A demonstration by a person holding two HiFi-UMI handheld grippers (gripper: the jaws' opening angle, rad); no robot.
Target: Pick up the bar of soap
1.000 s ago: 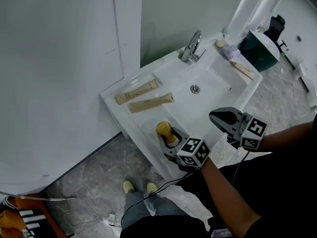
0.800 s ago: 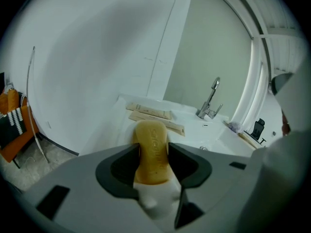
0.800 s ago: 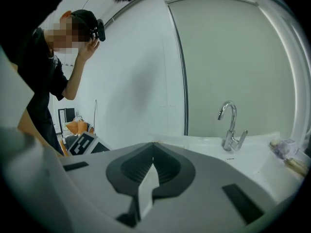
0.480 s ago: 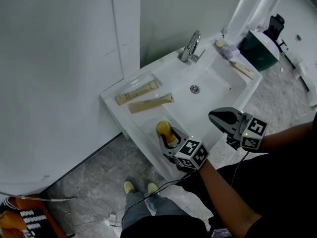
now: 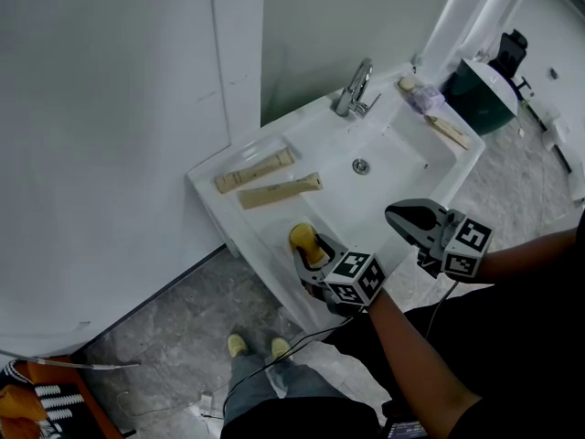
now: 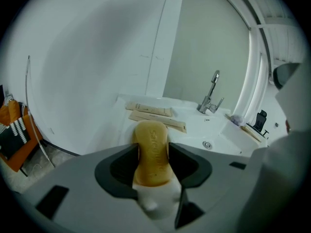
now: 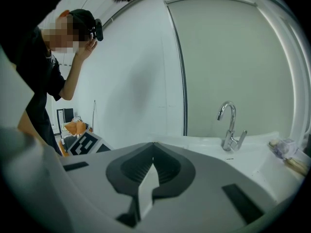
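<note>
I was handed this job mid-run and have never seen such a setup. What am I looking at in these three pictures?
There is no robot arm. A person holds a two-jaw gripper in each hand. The top-down picture comes from a camera on the person's head. The other two come from cameras riding on each gripper, looking along its jaws. Below is a white sink with a faucet and two tan tubes on its ledge. The left gripper has its jaws closed on the yellow bar of soap, which stands on edge at the sink's near corner. I can't tell whether it is lifted. The right gripper hovers near the sink's front edge, jaws together and empty.
</note>
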